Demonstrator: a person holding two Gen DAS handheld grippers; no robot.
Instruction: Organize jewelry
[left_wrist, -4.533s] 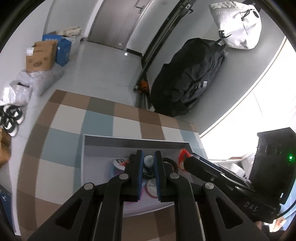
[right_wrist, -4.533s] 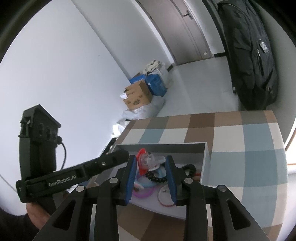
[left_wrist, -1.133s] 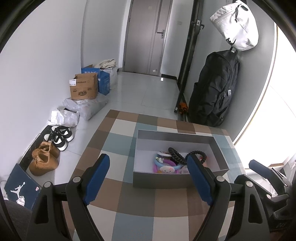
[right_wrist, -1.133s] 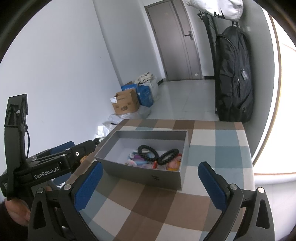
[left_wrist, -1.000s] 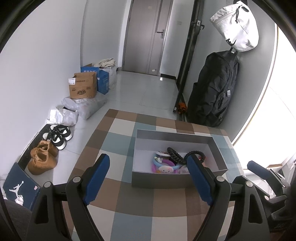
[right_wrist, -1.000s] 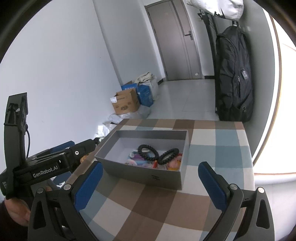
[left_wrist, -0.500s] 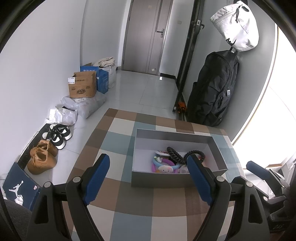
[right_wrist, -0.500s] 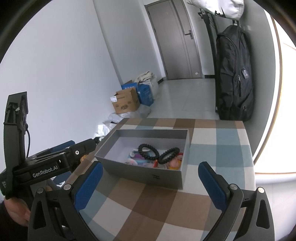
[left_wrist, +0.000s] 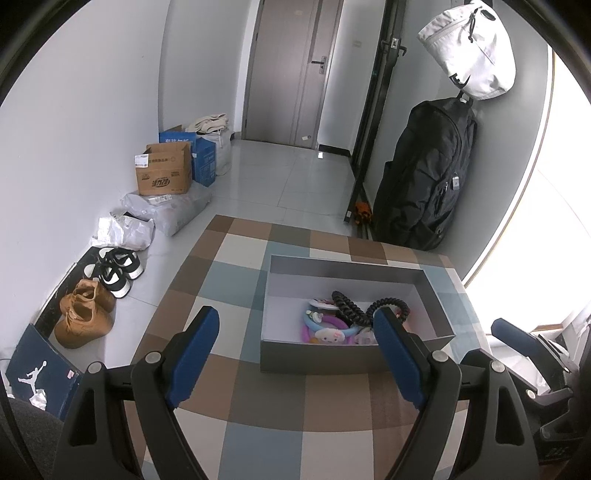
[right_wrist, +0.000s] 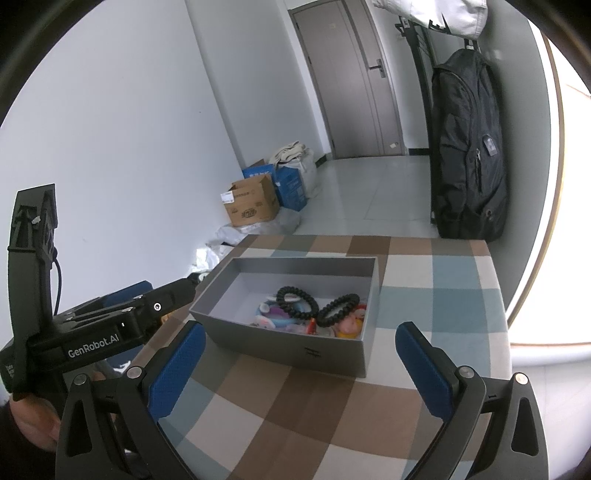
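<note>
A grey open box (left_wrist: 343, 360) stands on the checkered table (left_wrist: 229, 280); it also shows in the right wrist view (right_wrist: 295, 354). Inside lie two black coil hair ties (left_wrist: 347, 304) (right_wrist: 338, 303), a purple and blue ring (left_wrist: 325, 325) and small colourful trinkets (right_wrist: 351, 325). My left gripper (left_wrist: 295, 328) is open and empty, held back in front of the box's near wall. My right gripper (right_wrist: 301, 345) is open and empty, also short of the box.
Black backpack (left_wrist: 424, 184) hangs by the wall behind the table, a white bag (left_wrist: 469, 51) above it. Cardboard boxes (left_wrist: 164, 173), plastic bags and shoes (left_wrist: 88, 310) lie on the floor to the left. The table edge runs along the right by the bright window.
Since 4.5 s ago both grippers have opened and pulled back out of the box. Over the last second the views have barely shifted.
</note>
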